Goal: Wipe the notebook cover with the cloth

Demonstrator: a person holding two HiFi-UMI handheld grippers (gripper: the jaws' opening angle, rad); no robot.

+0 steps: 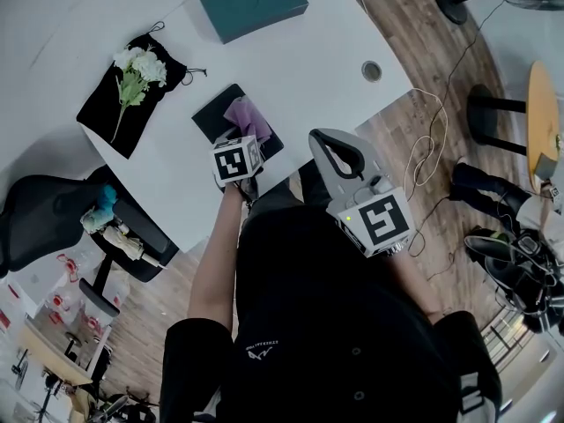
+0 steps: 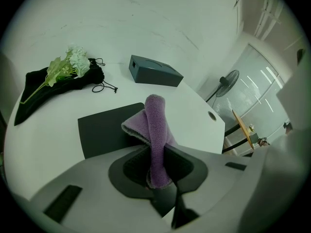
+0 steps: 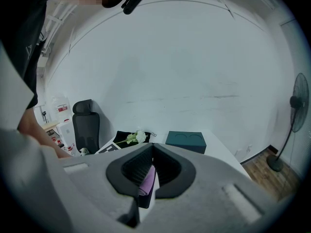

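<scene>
Where the white table [image 1: 291,69] fills the upper middle of the head view, the dark notebook [image 1: 214,113] lies near its lower edge, about centre frame. The purple cloth [image 1: 247,113] is bunched on its cover. The left gripper [image 1: 236,152] sits at the notebook's near edge, right at the cloth. The right gripper [image 1: 319,137] hangs just right of it by the table edge, apart from the notebook. A teal box [image 1: 253,3] lies at the top, and a black pouch [image 1: 106,117] bearing white flowers [image 1: 141,64] lies at upper left.

In the left gripper view, the jaws are clamped on the cloth. It stands up in a fold at centre frame, with the notebook lying flat behind and to the left.

In the right gripper view, the jaws meet at their tips with nothing held. Cloth and notebook show small and far through the loop behind them, and the box sits right of centre.
</scene>
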